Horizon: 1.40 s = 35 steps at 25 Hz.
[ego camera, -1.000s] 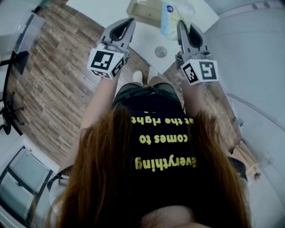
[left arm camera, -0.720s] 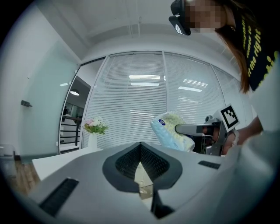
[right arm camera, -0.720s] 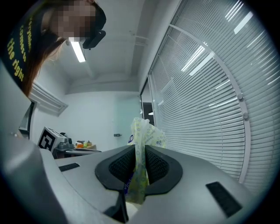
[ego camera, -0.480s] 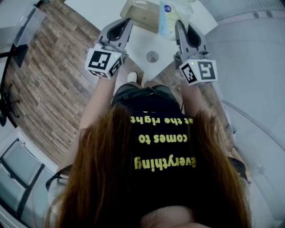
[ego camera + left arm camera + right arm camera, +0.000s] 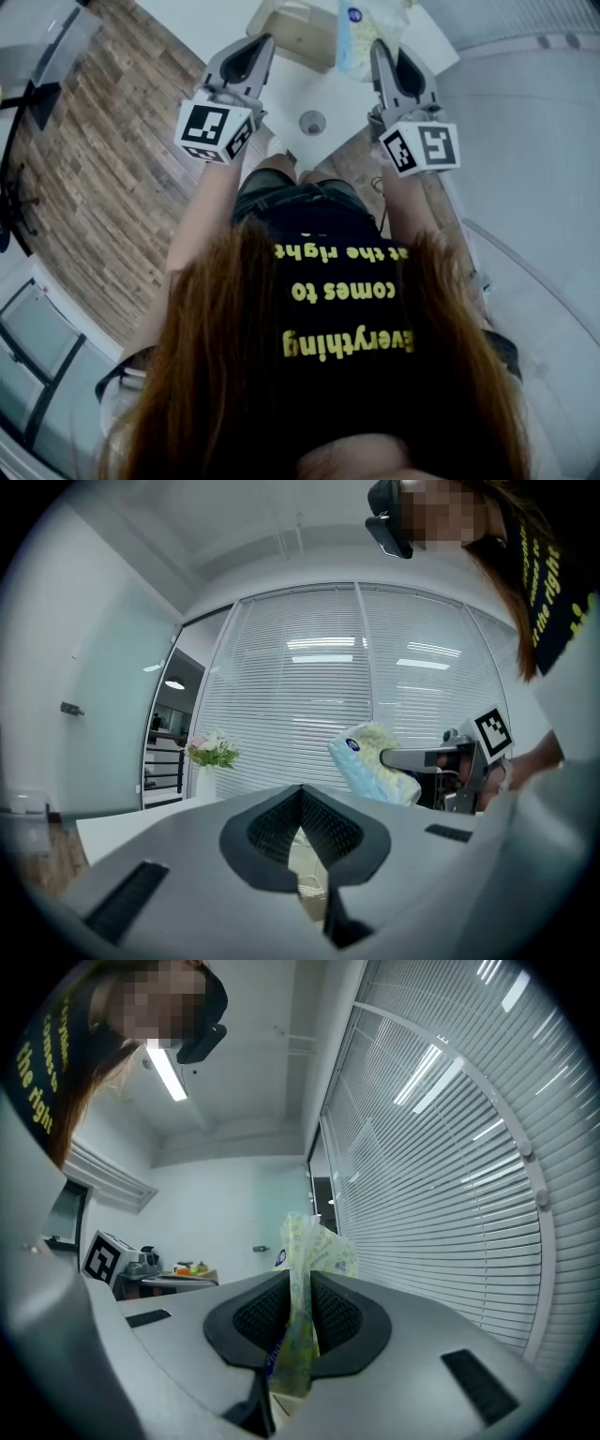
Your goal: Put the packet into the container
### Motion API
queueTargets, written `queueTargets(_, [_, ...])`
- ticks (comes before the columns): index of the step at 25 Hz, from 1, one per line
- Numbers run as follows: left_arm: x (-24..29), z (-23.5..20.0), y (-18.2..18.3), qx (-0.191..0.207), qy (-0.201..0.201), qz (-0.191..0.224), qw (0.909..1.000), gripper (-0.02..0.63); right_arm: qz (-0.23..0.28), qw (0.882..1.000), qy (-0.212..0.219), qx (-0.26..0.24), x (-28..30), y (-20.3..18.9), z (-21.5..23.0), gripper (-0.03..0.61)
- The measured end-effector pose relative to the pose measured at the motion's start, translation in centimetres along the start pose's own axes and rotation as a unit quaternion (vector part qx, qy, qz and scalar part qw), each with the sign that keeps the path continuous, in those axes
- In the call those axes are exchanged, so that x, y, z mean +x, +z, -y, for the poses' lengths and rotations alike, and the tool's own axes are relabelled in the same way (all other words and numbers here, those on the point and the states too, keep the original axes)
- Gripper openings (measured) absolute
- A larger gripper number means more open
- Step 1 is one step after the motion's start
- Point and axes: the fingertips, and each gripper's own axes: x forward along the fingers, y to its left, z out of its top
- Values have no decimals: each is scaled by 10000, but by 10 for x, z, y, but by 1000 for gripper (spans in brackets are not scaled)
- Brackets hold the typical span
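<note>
My right tool (image 5: pixel 298 1288) is pinching the packet (image 5: pixel 314 1244), holding it up over the desk (image 5: pixel 342 94), at about 3 o'clock of the container (image 5: pixel 291 33). My left tool (image 5: pixel 302 794) is pressed together with nothing in it, and the container's at its 12 o'clock.

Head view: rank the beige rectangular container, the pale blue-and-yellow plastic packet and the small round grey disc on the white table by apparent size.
1. Beige rectangular container and pale blue-and-yellow plastic packet: look alike; both cut by the frame edge, packet held nearer the camera, so unranked.
2. Small round grey disc: smallest.
</note>
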Motion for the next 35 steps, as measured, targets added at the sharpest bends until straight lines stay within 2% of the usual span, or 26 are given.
queueTargets(13, [7, -30, 0, -29, -126, -66, 9999, -1, -296, 9995, -111, -65, 33, -14, -10, 64])
queueTargets(21, [8, -43, 1, -46, -76, -60, 9999, -1, -1036, 9933, 289, -420, 69, -48, -7, 63])
queueTargets(29, [2, -55, -7, -94, 85, -100, 9999, -1, -1843, 9705, 1203, -984, 104, -86, -13, 63])
queueTargets(32, [-1, -57, -8, -107, 154, -117, 9998, -2, -2016, 9546, 1748, -1322, 109, -92, -24, 63])
queueTargets(35, [-3, -59, -9, -105, 203, -115, 9997, -1, -2057, 9334, 2373, -1738, 111, -94, -39, 63])
